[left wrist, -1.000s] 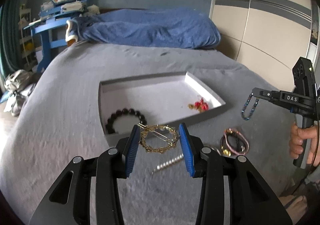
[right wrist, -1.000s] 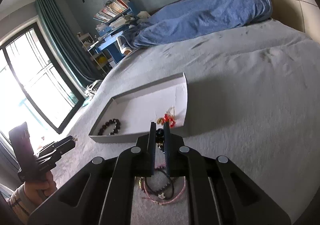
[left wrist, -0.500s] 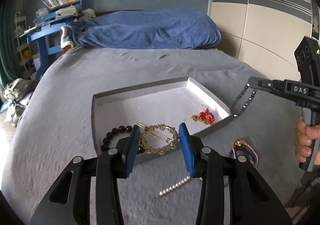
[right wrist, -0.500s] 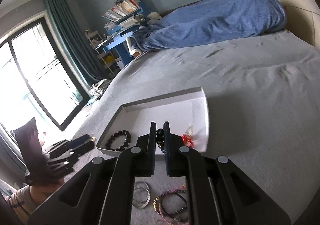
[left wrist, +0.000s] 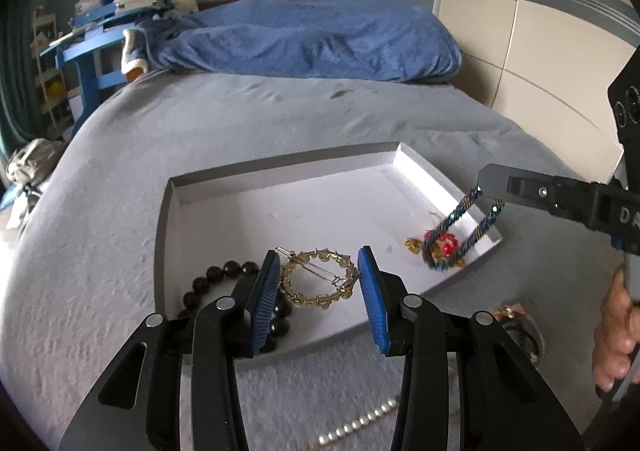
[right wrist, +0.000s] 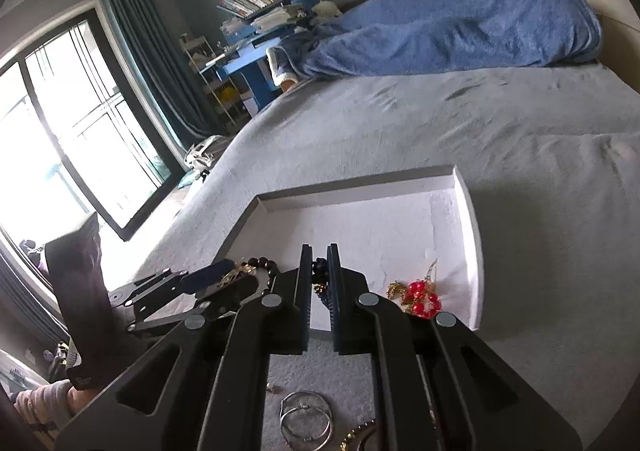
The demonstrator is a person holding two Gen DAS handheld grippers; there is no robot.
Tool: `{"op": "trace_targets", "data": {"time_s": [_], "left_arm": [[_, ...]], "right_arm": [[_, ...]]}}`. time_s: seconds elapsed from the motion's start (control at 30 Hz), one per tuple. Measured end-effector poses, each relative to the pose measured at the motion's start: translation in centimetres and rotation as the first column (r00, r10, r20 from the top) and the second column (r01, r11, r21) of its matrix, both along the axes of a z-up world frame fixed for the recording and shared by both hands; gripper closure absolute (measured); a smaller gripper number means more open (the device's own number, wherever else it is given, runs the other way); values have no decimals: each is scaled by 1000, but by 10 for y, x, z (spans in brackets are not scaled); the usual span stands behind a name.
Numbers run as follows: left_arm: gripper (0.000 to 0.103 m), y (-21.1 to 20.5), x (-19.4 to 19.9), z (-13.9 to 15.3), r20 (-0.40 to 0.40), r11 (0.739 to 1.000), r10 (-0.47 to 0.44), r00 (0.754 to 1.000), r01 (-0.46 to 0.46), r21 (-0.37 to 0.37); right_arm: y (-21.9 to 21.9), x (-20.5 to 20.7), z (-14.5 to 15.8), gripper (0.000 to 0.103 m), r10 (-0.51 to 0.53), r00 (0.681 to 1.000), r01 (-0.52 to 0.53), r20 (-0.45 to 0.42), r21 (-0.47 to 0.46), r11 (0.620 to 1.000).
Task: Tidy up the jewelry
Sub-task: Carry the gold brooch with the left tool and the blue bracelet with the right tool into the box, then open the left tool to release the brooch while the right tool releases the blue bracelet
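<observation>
A grey tray [left wrist: 280, 165] with a white floor lies on the grey bed. My left gripper [left wrist: 319, 283] is shut on a gold ring-shaped hair clip [left wrist: 318, 283], held over the tray's near edge above a black bead bracelet [left wrist: 224, 279]. My right gripper [right wrist: 320, 283] is shut on a blue beaded bracelet [left wrist: 460, 231] that hangs over the tray's right corner, just above a red and gold ornament [left wrist: 442, 243]. In the right wrist view the tray [right wrist: 468, 211], the red ornament [right wrist: 418, 297] and the left gripper [right wrist: 224, 279] all show.
A pearl strand [left wrist: 356, 425] lies on the bed in front of the tray. Silver rings [right wrist: 306, 421] and more bracelets [left wrist: 516, 323] lie near the right hand. A blue blanket [left wrist: 304, 39] is heaped at the far end. A window [right wrist: 60, 131] is on the left.
Both grippers moved forward over the tray. The left one carried the gold clip from the bed to above the black bracelet. The right one brought the blue bracelet down over the tray's right corner.
</observation>
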State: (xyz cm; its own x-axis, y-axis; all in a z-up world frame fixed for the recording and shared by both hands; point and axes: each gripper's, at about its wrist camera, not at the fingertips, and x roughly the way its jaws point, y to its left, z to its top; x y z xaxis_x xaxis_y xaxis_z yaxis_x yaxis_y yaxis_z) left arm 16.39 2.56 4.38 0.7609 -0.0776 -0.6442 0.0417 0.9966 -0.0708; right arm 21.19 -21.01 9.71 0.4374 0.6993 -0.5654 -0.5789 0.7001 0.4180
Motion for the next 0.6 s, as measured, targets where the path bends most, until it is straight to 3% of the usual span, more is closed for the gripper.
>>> {"op": "trace_targets", "data": {"time_s": [0.6], "left_arm": [[60, -9, 28, -36, -94, 998, 11, 995, -5, 65]], "right_arm": [[18, 13, -54, 96, -6, 997, -4, -82, -117, 993]]}}
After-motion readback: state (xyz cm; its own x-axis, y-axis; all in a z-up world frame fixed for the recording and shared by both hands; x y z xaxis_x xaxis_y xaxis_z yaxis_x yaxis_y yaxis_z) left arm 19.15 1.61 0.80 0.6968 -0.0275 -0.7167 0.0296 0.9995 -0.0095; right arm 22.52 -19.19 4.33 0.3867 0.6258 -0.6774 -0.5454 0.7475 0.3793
